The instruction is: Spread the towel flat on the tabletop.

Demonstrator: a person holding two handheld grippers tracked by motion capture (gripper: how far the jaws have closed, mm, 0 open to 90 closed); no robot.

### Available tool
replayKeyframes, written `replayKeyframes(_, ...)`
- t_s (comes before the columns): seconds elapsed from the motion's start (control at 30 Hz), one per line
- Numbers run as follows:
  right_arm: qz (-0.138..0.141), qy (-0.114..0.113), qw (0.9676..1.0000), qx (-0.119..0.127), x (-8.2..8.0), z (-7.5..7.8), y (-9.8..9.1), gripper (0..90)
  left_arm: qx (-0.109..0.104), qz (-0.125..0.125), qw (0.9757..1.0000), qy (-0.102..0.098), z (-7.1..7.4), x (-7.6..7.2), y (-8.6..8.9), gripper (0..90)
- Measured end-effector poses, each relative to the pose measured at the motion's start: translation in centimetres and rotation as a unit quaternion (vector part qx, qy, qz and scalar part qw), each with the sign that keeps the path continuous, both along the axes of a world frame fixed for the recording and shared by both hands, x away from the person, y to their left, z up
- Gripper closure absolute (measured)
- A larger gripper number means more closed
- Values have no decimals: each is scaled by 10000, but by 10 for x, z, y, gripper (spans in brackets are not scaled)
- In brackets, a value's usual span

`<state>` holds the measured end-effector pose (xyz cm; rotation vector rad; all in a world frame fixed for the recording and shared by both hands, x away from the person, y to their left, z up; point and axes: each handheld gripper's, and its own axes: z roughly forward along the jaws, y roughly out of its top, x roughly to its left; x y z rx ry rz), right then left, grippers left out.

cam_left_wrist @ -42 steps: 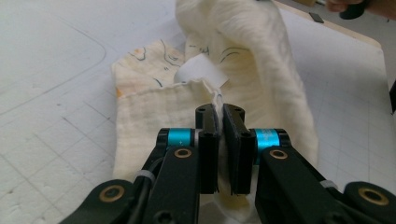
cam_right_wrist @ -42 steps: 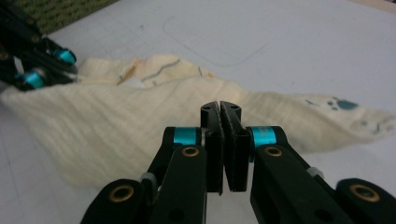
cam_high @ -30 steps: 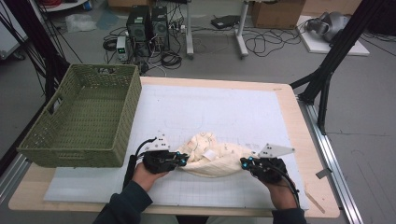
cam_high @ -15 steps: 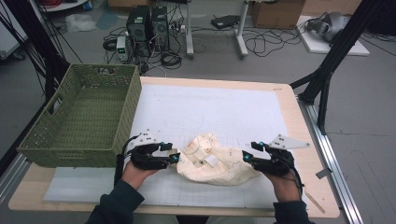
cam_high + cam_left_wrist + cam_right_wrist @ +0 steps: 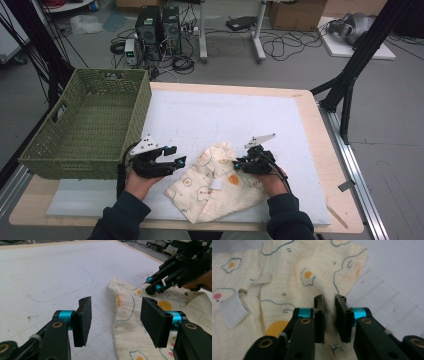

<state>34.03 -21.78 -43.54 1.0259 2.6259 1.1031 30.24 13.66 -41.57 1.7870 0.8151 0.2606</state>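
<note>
**Green basket, open jaws, pinched cloth**

Green and woven, the basket (image 5: 85,127) sits at the left end of the desk (image 5: 320,150), partly on the white mat (image 5: 225,115) that covers most of the top.

Just to the right of the basket is the left gripper (image 5: 175,155), held in the person's left hand (image 5: 140,182). Its jaws stand apart with nothing between them. In the left gripper view the edge of the cloth lies on the mat just past the right-hand jaw, not touching it.

Next comes the cloth (image 5: 215,187). It is pale yellow with little fried-egg pictures, and it lies rumpled on the mat near the front edge of the desk, between the two hands. A small white tag (image 5: 232,310) shows on it.

On the right, the right gripper (image 5: 239,164) sits over the cloth's upper right part. Its jaws have just been closing, and they pinch a raised fold of the cloth between them.
</note>
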Motion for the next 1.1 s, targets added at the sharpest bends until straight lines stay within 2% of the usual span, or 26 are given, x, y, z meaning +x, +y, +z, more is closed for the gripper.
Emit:
replayKeyframes(0.13,-194,-265,9995,15,-7,6,-12,834,35,-6,10000,58,-2,2,-2,429)
replayKeyframes(0.23,-342,-596,9976,-92,-15,11,-21,830,49,-5,10000,64,-3,4,-2,430)
replayKeyframes(0.37,-391,-974,9933,-474,-25,15,-27,825,75,-9,9999,118,-5,6,-4,431)
replayKeyframes(0.43,-446,-1009,9918,-652,-28,14,-29,824,120,-49,9998,151,-7,7,-7,431)
replayKeyframes(0.5,-633,-1073,9886,-849,-29,12,-32,824,192,-101,9995,209,-9,8,-10,430)
replayKeyframes(0.57,-888,-1120,9855,-911,-29,10,-37,824,300,-137,9991,272,-11,8,-14,431)
replayKeyframes(0.67,-1063,-969,9867,-758,-28,4,-44,766,545,-200,9975,393,-16,10,-20,438)
replayKeyframes(0.77,-1192,-1064,9863,-414,-30,7,-48,654,733,-355,9954,505,-20,10,-29,446)
replayKeyframes(0.83,-1313,-1218,9836,-210,-31,12,-53,582,919,-483,9929,574,-23,11,-35,452)
replayKeyframes(0.9,-1431,-1306,9811,-32,-33,17,-58,558,1086,-593,9904,611,-27,10,-41,453)
replayKeyframes(0.97,-1529,-1375,9786,22,-34,19,-63,543,1295,-710,9869,646,-30,10,-46,455)
replayKeyframes(1.0,-1572,-1380,9779,40,-34,19,-65,538,1411,-737,9855,583,-32,9,-49,479)
replayKeyframes(1.03,-1610,-1391,9771,51,-34,19,-67,536,1589,-699,9840,408,-31,7,-51,502)
replayKeyframes(1.07,-1649,-1395,9764,56,-34,19,-68,537,1692,-635,9830,333,-31,7,-51,573)
replayKeyframes(1.1,-1670,-1388,9761,80,-34,19,-69,536,1653,-546,9839,411,-30,9,-49,655)
